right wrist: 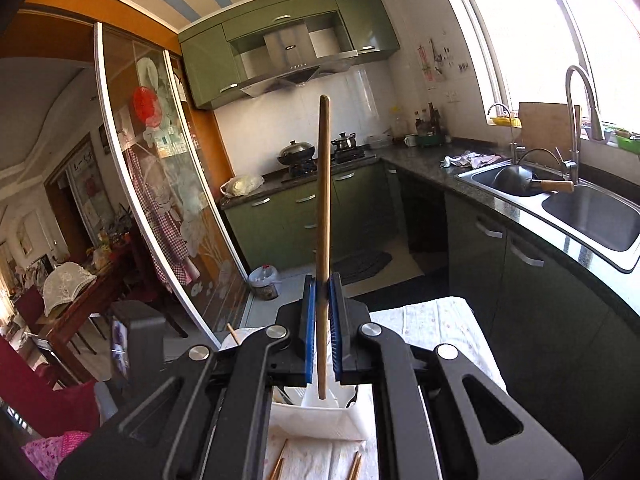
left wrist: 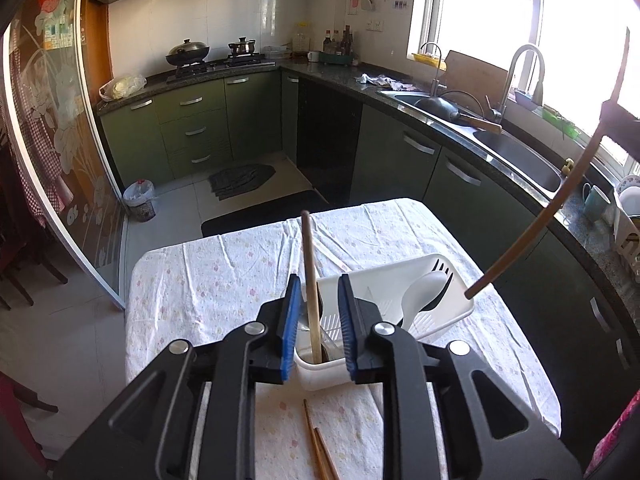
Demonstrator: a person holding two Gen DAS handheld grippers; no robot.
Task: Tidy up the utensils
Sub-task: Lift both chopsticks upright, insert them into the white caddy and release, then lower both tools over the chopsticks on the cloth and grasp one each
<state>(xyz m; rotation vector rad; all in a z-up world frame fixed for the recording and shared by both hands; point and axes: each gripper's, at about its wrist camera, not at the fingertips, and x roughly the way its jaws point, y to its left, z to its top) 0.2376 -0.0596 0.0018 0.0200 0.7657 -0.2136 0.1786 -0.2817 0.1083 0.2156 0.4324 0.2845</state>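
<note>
Our right gripper (right wrist: 322, 300) clamps one chopstick (right wrist: 323, 216) above the white holder (left wrist: 400, 280); our left gripper (left wrist: 318, 320) stands wide around another already inside. Two chopsticks (left wrist: 320, 448) remain at the bench's near edge.

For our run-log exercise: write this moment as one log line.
left gripper: open, around chopstick in white caddy | right gripper: shut on second chopstick | loose chopsticks on tablecloth

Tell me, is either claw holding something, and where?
The right claw pinches a wooden chopstick near its lower end. The left claw holds nothing.
</note>
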